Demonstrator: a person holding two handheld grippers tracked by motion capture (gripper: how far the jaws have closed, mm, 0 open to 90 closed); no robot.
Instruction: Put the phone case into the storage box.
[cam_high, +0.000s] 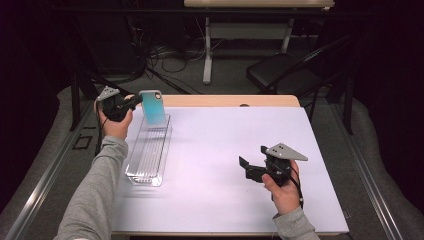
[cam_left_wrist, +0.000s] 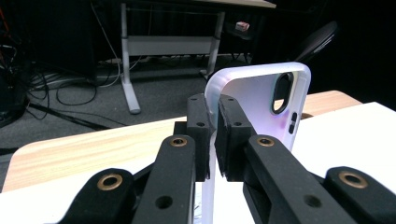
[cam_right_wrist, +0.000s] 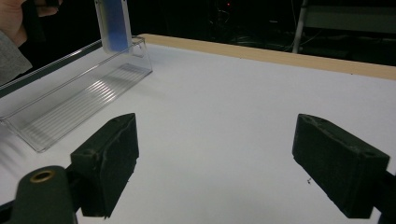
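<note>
A phone case (cam_high: 152, 106) with a blue-teal back and pale rim stands upright over the far end of a clear plastic tray (cam_high: 148, 152) at the table's left. My left gripper (cam_high: 131, 104) is shut on the case's left edge. In the left gripper view the pads pinch the white rim of the case (cam_left_wrist: 261, 100), whose camera cut-out faces me. My right gripper (cam_high: 253, 167) hovers open over the white table at the right, nothing between its jaws. Its own view has the case (cam_right_wrist: 113, 23) and the tray (cam_right_wrist: 79, 100) far off at upper left.
The white table top (cam_high: 220, 150) has a wooden strip (cam_high: 230, 100) along its far edge. Behind it stand a black chair (cam_high: 285, 72) and a desk frame (cam_high: 245, 35) with cables on the floor.
</note>
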